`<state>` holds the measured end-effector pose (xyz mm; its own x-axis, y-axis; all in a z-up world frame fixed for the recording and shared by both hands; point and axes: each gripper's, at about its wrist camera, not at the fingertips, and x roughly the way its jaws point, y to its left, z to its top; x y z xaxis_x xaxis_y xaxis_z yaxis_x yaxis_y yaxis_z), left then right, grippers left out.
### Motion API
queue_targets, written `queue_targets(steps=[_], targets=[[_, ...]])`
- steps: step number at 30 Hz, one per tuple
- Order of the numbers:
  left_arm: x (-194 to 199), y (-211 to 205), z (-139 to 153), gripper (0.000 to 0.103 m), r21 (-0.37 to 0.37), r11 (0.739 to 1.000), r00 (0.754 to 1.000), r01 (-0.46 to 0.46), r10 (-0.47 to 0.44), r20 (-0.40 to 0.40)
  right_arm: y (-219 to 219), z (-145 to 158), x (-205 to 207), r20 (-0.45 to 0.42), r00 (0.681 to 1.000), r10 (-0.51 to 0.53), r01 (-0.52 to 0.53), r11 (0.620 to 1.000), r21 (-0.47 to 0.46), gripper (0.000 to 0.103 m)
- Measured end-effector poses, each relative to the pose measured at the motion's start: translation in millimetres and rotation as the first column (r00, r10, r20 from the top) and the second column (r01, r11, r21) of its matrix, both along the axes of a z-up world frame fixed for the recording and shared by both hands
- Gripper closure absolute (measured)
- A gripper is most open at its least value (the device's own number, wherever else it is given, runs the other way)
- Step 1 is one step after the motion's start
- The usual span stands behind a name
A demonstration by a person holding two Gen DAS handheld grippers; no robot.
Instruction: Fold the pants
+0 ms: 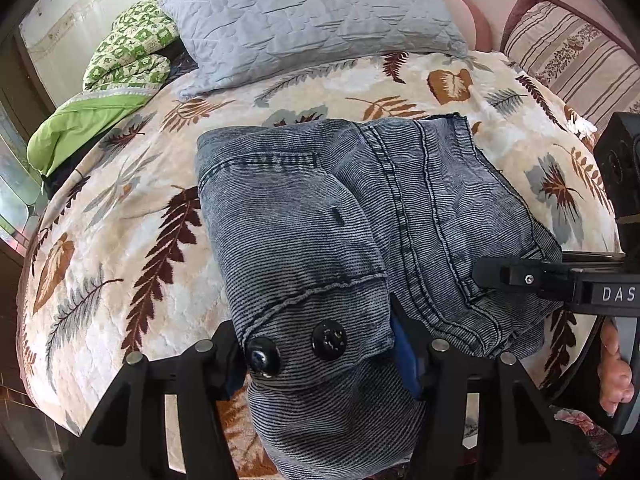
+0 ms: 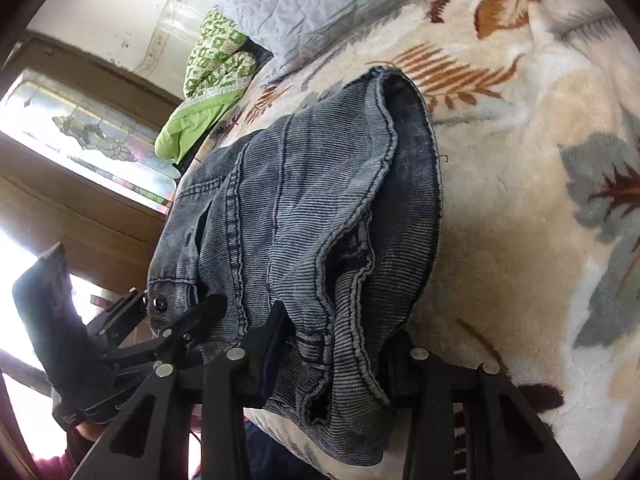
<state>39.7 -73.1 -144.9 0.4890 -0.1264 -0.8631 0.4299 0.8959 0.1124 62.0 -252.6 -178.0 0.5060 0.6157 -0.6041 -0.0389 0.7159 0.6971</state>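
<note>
Far left on the bed, a green patterned quilt point(image 1: 128, 56) sits bundled beside the grey quilted pillow point(image 1: 312, 20). Centre stage, the folded grey-blue corduroy pants point(image 1: 320, 208) lie on the cream leaf-print fleece blanket point(image 1: 120, 240), near the bed's front edge. The left tongs point(image 1: 324, 352) are clenched on the pants' waistband corner, right by the two black snap buttons point(image 1: 296, 346). Moving right, the right tongs point(image 2: 336, 356) are grasping the bunched hem end of the pants point(image 2: 304, 208), cloth pinched between the black fingers point(image 2: 264, 344). Far right, a striped pink cushion point(image 1: 568, 56) leans at the headboard.
</note>
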Motion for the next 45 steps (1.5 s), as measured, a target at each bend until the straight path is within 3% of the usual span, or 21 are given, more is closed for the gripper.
queue_targets(steps=[11,14,18,21,26,29,32,34,36,37,39,41,45], targets=[[-9.4,-1.3,1.4,0.044,0.02,1.0,1.0,-0.005,0.005,0.026,9.6,12.5,-5.7,0.043,0.999,0.021,-0.019,0.998,-0.061,0.063],[-6.9,-0.1,-3.2,0.034,0.025,1.0,1.0,-0.017,0.017,0.016,8.6,7.7,-1.5,0.015,1.0,0.019,-0.019,0.998,-0.053,0.063],[-1.2,15.8,-0.8,0.021,-0.015,0.999,0.999,-0.05,0.05,-0.005,-1.3,0.6,5.0,-0.047,0.999,-0.01,0.01,1.0,0.008,0.05],[-0.7,29.3,11.7,0.021,-0.038,0.997,0.998,-0.063,0.064,0.028,-12.2,5.3,2.5,-0.036,0.997,-0.063,0.063,0.998,-0.005,0.046],[-4.0,37.3,31.8,0.02,-0.065,0.997,0.996,-0.045,0.05,0.078,-32.9,26.9,-10.0,0.082,0.973,-0.214,0.22,0.974,-0.061,0.045],[-10.2,31.6,40.5,0.02,-0.058,0.998,0.991,-0.028,0.035,0.127,-35.7,47.4,-22.5,0.228,0.934,-0.277,0.304,0.948,-0.092,0.046],[-19.1,26.4,45.9,0.02,-0.114,0.992,0.993,0.056,-0.044,0.109,-26.5,63.7,-29.9,0.346,0.914,-0.211,0.254,0.963,-0.085,0.046],[-23.6,19.9,40.6,0.02,-0.104,0.989,0.991,0.101,-0.091,0.098,-8.8,66.6,-29.2,0.372,0.919,-0.127,0.184,0.975,-0.122,0.049],[-22.5,14.5,24.1,0.02,-0.068,0.99,0.991,0.125,-0.121,0.055,7.3,59.6,-22.1,0.334,0.941,-0.054,0.099,0.988,-0.12,0.053],[-19.6,12.7,12.4,0.02,-0.081,0.986,0.989,0.147,-0.147,-0.004,13.4,53.5,-16.6,0.299,0.954,-0.022,0.059,0.992,-0.116,0.053],[-15.1,11.7,-8.9,0.02,-0.073,0.987,0.986,0.143,-0.148,-0.071,24.5,33.9,-0.3,0.182,0.982,0.051,-0.031,0.994,-0.109,0.053],[-17.4,10.2,-9.9,0.02,-0.067,0.987,0.987,0.146,-0.149,-0.052,28.3,17.0,8.2,0.094,0.993,0.065,-0.053,0.991,-0.126,0.058],[-13.4,13.7,11.7,0.02,-0.088,0.985,0.988,0.151,-0.153,-0.016,14.3,18.6,8.1,0.091,0.996,0.02,-0.014,0.998,-0.065,0.06]])
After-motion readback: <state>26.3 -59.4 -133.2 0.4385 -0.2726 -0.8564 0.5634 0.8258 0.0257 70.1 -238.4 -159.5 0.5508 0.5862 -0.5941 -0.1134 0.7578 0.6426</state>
